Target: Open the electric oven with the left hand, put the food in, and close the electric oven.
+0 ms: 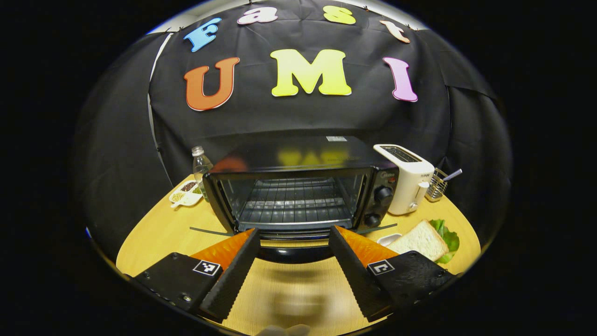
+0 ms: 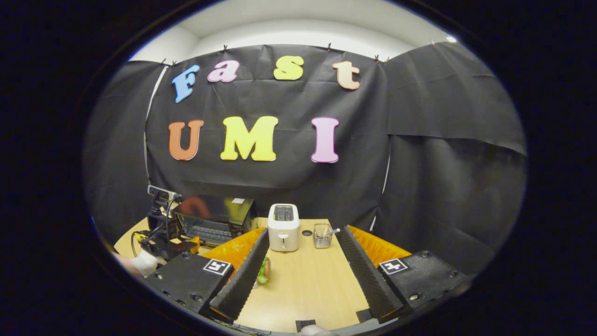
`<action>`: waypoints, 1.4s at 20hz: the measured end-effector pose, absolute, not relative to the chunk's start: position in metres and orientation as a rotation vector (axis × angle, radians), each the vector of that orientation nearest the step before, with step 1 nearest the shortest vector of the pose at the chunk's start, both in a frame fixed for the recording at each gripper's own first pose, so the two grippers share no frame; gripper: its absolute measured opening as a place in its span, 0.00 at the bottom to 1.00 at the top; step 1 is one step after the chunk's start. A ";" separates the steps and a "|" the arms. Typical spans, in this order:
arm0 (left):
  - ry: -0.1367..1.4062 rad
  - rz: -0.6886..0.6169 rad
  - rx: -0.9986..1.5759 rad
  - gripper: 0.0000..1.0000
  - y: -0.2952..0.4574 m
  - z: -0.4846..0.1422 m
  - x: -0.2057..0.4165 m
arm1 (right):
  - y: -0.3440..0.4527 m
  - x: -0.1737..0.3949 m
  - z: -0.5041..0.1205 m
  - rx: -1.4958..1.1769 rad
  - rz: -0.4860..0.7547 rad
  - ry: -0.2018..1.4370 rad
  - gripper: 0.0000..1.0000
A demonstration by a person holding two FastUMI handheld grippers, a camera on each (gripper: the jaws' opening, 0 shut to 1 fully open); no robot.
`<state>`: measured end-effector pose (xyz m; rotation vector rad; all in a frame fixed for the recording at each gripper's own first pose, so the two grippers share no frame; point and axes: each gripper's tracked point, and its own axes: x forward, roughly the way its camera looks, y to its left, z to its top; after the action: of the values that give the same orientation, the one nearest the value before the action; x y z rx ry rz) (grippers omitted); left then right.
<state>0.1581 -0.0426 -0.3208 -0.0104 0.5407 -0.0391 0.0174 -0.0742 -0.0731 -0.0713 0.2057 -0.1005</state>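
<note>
The electric oven (image 1: pixel 298 196) is seen with a glossy black top, where reflections are shown, and with thin metal bars on the rack inside. Its 2 knobs look like matt plastic. The table (image 1: pixel 298 289) is covered by smooth, light wood with a soft shine. The toaster (image 1: pixel 406 179) looks like smooth pale plastic. A small basket (image 1: pixel 436 185) is made of metal wire. The bottle (image 1: pixel 201 165) is clear plastic. The bread slice (image 1: pixel 419 240) looks porous and matt.
</note>
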 end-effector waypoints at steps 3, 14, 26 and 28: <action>0.580 -0.048 -0.017 0.99 -0.044 -0.336 0.141 | -0.074 0.015 -0.076 -0.078 -0.096 0.209 0.91; 0.800 -0.059 -0.062 0.96 -0.048 -0.421 0.096 | -0.075 0.017 -0.088 -0.109 -0.080 0.247 1.00; 0.714 -0.031 -0.056 0.95 -0.038 -0.378 0.080 | -0.073 0.052 -0.150 -0.072 0.021 0.367 0.92; 0.630 -0.018 -0.041 0.96 -0.024 -0.341 0.071 | -0.062 0.063 -0.179 -0.033 0.072 0.418 0.92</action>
<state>0.0708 -0.0240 -0.3408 -0.0411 0.6297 -0.0180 0.0625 -0.0621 -0.1790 -0.0326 0.4182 0.0722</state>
